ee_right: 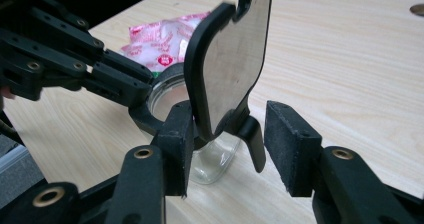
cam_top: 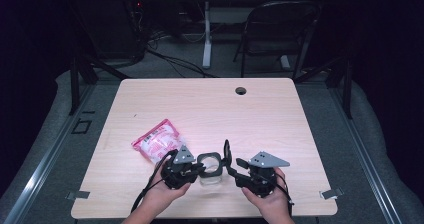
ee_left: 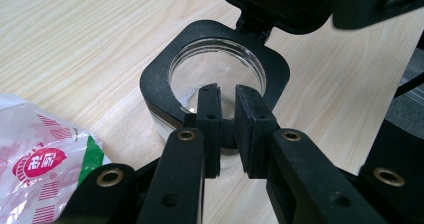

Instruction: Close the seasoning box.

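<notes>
Gripping the black rim of the clear jar (ee_left: pixel 217 74) with my left gripper (ee_left: pixel 227 126), I have its pads pinched on the near edge of that rim, one inside the mouth and one outside. In the high view the jar (cam_top: pixel 210 170) stands upright on the table (cam_top: pixel 210 104), near the front edge, between my two hands. My right gripper (ee_right: pixel 227 144) sits just beside the jar on its other side, jaws spread with the hinged lid (ee_right: pixel 230 64) between them; the lid stands up on edge, swung open above the jar's mouth. The left pad of that gripper looks to lie against the lid's lower part, while the right pad stands clear of it, so I do not call it a grip. Just beyond my left gripper (cam_top: pixel 186 168) lies a pink and white snack packet (cam_top: pixel 157 140), flat on the wood and close to the jar. Farther off, the table has a small round hole (cam_top: pixel 241 90) near its back edge, and behind it a folding chair (cam_top: pixel 277 31) stands on the floor.
</notes>
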The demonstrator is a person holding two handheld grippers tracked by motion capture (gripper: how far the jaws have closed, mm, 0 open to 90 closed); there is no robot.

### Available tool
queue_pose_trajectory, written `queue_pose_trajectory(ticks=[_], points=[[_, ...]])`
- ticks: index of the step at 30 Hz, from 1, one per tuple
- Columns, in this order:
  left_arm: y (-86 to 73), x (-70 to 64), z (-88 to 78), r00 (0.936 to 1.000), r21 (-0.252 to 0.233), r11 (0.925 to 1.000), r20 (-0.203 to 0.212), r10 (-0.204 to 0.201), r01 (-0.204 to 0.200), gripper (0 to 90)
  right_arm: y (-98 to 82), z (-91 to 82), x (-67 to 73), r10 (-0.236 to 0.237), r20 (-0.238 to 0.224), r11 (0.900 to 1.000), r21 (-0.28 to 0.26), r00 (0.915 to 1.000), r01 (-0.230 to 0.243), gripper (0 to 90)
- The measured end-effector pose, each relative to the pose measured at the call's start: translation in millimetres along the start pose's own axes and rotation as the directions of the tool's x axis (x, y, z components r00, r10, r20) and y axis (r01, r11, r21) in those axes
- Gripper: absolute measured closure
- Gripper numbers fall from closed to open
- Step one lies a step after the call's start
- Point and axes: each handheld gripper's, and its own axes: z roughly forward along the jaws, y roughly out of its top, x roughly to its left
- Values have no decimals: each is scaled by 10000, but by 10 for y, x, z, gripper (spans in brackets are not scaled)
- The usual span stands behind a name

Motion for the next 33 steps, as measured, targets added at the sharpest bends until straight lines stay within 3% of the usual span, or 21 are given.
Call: queue_pose_trajectory(ticks=[3, 8, 11, 15, 24, 27, 33], points=[[-3, 1, 0, 10000, -30, 10000, 29, -71, 71, 807, -35, 68, 35, -140, 142, 9995, 271, 9998, 137, 558], [-22, -29, -3, 9998, -149, 9997, 6, 182, -182, 750, -85, 179, 71, -243, 276, 9979, 612, 9993, 226, 566], [-25, -43, -9, 9992, -132, 9993, -199, 334, -336, 727, -92, 209, 59, -145, 304, 9975, 697, 9994, 123, 615], [-39, -10, -71, 9990, -163, 9996, -368, 244, -250, 704, -77, 221, 23, 69, 96, 9975, 697, 9999, -75, 684], [-94, 186, -336, 9947, -652, 9970, -916, -470, 411, 683, -23, 268, -132, 551, -447, 9950, 856, 9975, -511, 788], [-133, 268, -434, 9896, -916, 9934, -1193, -803, 696, 678, -7, 292, -184, 745, -738, 9933, 934, 9945, -675, 814], [-221, 420, -616, 9772, -1196, 9851, -1581, -1415, 1233, 673, 44, 359, -203, 584, -1010, 9936, 1025, 9932, -480, 851]])
